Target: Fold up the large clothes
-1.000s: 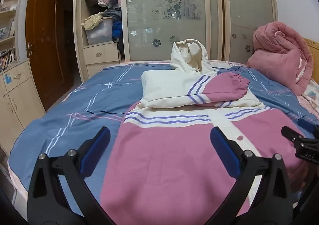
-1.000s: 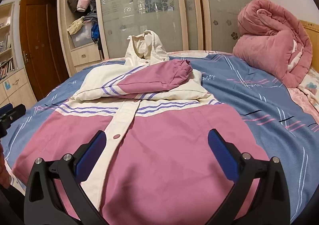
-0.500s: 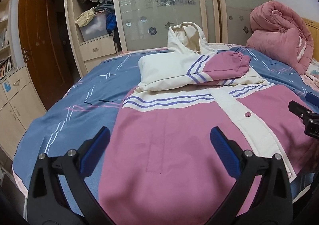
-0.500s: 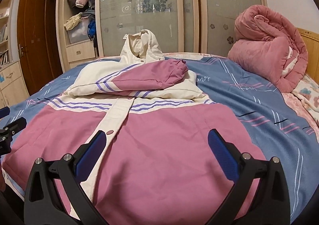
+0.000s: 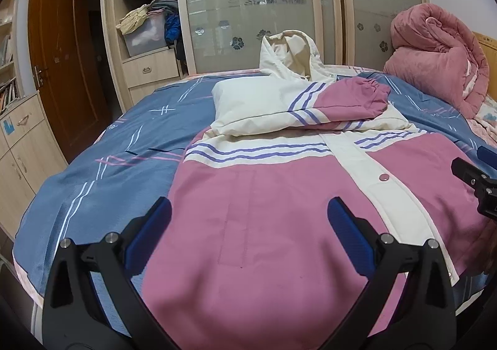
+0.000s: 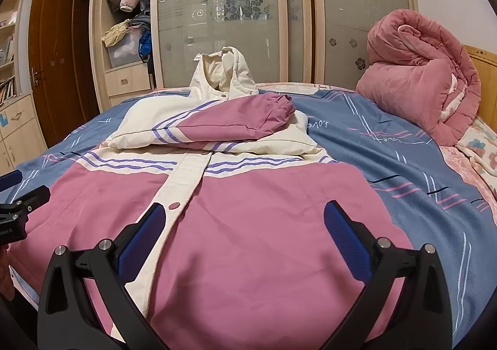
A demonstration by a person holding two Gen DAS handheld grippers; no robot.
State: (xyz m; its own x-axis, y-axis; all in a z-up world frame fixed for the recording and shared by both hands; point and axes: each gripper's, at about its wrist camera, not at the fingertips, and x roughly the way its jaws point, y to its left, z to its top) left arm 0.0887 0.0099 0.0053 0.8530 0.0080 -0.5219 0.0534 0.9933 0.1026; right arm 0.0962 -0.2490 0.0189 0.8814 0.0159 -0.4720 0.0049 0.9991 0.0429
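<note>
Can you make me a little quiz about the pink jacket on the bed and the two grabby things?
1. True or false: the left gripper is shut on the jacket.
2. What lies folded across the jacket's chest?
A. its sleeve
B. the rolled pink quilt
C. a pillow
3. Fill in: the jacket's cream hood points toward the ______ doors.

Key
1. False. Both the left gripper and the right gripper are open and hold nothing, with the lower part of the jacket showing between their fingers.
2. A. The quilt sits apart, by the headboard.
3. Wardrobe, the frosted sliding ones.
</note>
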